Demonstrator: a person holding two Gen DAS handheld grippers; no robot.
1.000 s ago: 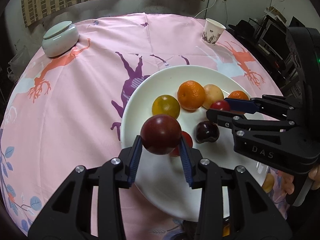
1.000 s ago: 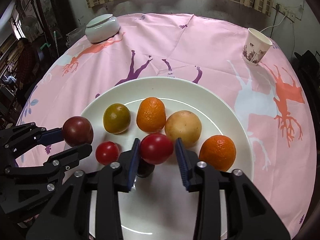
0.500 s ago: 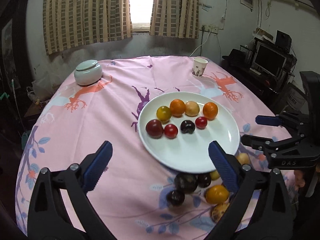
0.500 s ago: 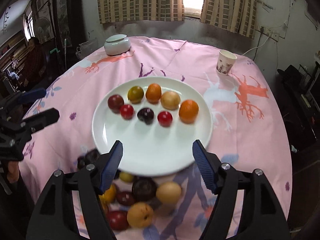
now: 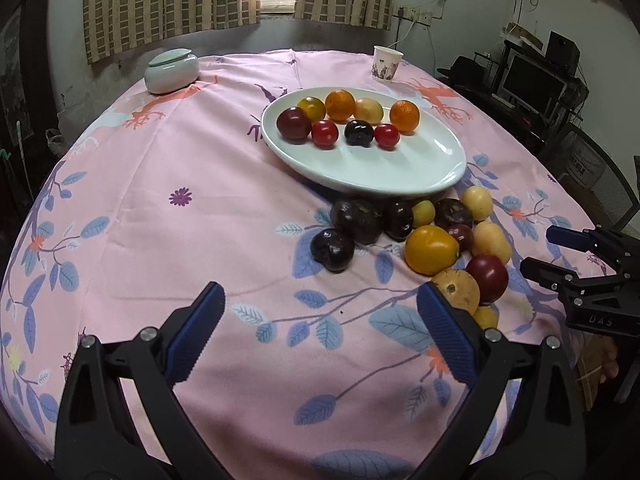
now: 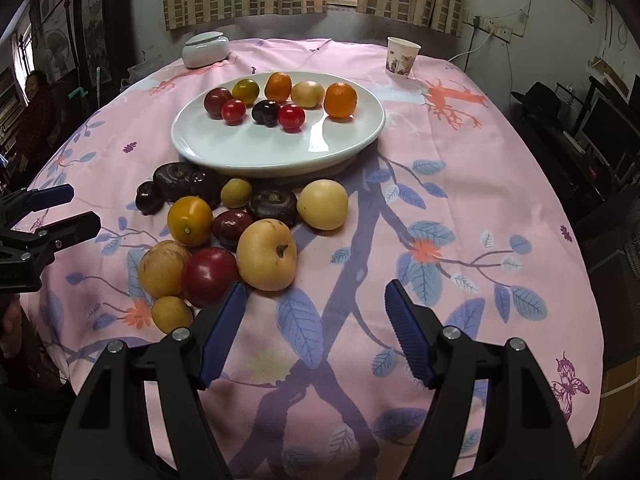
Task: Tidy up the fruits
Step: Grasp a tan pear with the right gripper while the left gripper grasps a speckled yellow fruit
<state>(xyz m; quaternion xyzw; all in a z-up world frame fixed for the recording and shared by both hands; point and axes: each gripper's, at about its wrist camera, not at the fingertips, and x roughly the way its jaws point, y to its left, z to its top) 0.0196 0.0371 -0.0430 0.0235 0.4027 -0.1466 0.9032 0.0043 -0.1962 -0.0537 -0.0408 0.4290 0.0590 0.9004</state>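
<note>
A white plate (image 5: 400,176) (image 6: 256,156) sits mid-table with several fruits in two rows, among them a dark red plum (image 5: 293,124) (image 6: 217,101) and a red tomato (image 5: 386,136) (image 6: 291,117). A pile of loose fruit (image 5: 430,249) (image 6: 266,254) lies on the cloth on the near side of the plate. My left gripper (image 5: 320,332) hangs open and empty over bare cloth, left of the pile. My right gripper (image 6: 316,334) is open and empty too, just right of the pile. Each gripper shows at the edge of the other's view.
The round table wears a pink printed cloth (image 5: 168,216). At the far side stand a pale lidded jar (image 5: 171,71) (image 6: 205,49) and a paper cup (image 5: 386,63) (image 6: 401,58). A person sits off the table's left in the right wrist view. Shelves with electronics line the right wall.
Both grippers let go of their fruit, the dark red plum and the red tomato, onto the plate, opened wide and drew back toward the near edge. The loose pile came into view.
</note>
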